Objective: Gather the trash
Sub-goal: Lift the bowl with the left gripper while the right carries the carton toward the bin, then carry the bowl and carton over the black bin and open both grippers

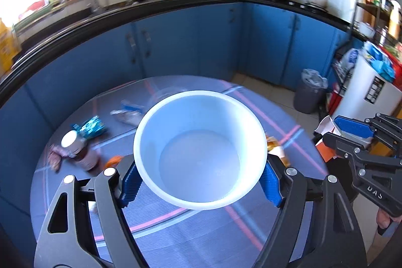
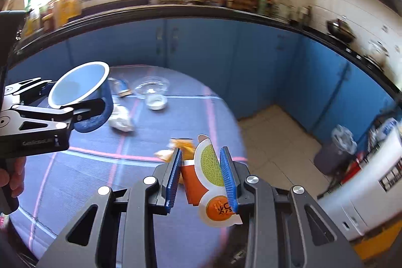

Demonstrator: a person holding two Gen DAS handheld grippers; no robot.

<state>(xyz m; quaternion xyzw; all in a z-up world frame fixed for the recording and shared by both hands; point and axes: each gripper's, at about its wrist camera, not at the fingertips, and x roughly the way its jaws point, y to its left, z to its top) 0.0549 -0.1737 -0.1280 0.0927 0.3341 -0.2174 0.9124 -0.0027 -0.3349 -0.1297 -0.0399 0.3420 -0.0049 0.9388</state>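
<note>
A white bowl (image 1: 199,150) is clamped between the blue pads of the left gripper (image 1: 199,182) and is held above the round tabletop (image 1: 176,225), which is covered by a blue cloth crossed with pink and pale lines; the bowl's rim is pressed on both sides by the jaws, and nothing is seen inside it; in the right wrist view the same bowl (image 2: 78,84) is seen at the left, tilted, with its dark blue outside showing. The right gripper (image 2: 202,176) is closed on a flattened carton (image 2: 209,167) printed with a green melon and an orange disc, an orange panel showing beside it; the carton is pinched between the two blue pads and is held over the near edge of the tabletop. Still lying on the cloth are a small bottle with a white cap (image 1: 80,150), a teal foil wrapper (image 1: 91,127), a crumpled white wrapper (image 2: 120,118), a clear plastic cup (image 2: 150,87) with a small white lid (image 2: 157,102) just beside it, and an orange-yellow wrapper (image 2: 181,146) near the right gripper's fingertips. A grey bin lined with a bag (image 2: 335,153) stands on the tiled floor, well apart from the tabletop, beside blue cabinets (image 1: 176,47).
</note>
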